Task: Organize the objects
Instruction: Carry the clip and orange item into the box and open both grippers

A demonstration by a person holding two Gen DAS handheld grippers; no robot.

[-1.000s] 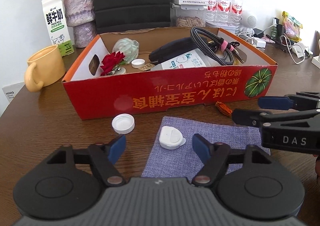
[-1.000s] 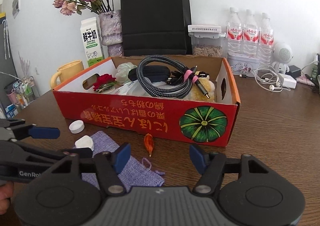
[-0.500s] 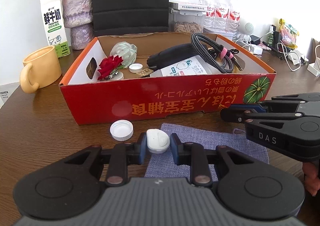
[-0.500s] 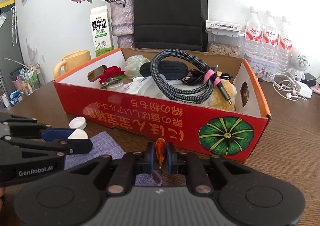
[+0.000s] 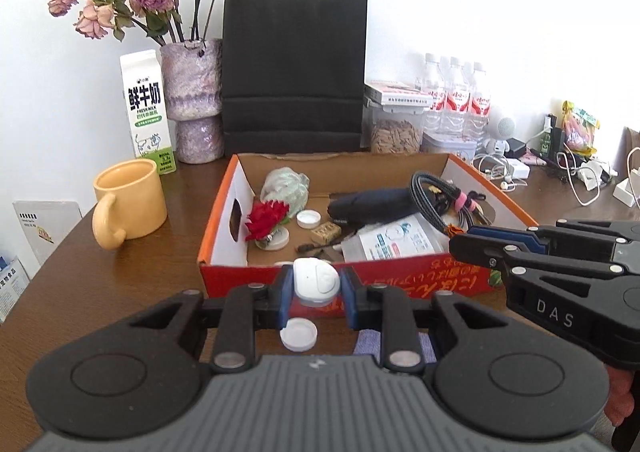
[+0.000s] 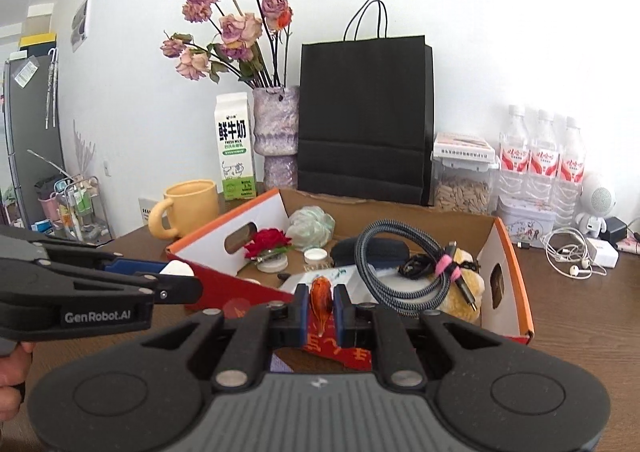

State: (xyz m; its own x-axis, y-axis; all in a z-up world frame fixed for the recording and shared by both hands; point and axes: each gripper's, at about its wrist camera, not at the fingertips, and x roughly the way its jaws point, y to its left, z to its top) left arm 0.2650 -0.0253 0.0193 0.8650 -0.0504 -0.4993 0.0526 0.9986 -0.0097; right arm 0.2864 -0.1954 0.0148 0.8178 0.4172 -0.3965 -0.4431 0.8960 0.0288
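Note:
My left gripper [image 5: 316, 286] is shut on a small white plastic case [image 5: 316, 283], held in the air just before the near wall of the red cardboard box [image 5: 400, 280]. My right gripper [image 6: 321, 302] is shut on a small orange tassel-like trinket [image 6: 321, 298], raised at the box's near wall [image 6: 344, 354]; it also shows from the side at the right of the left wrist view, its tip [image 5: 460, 238] carrying the orange piece. The box holds a coiled braided cable [image 6: 396, 268], a red fabric flower [image 6: 267, 241], a dark pouch and a white packet.
A white bottle cap [image 5: 299, 334] and a purple cloth pouch [image 5: 368, 342] lie on the wooden table below the left gripper. A yellow mug [image 5: 128, 202], milk carton [image 5: 148, 112], vase of dried roses, black paper bag [image 5: 294, 68], water bottles and cables stand behind the box.
Both grippers closed, the left on the white case and the right on the orange trinket, then lifted them off the table to the height of the box's rim.

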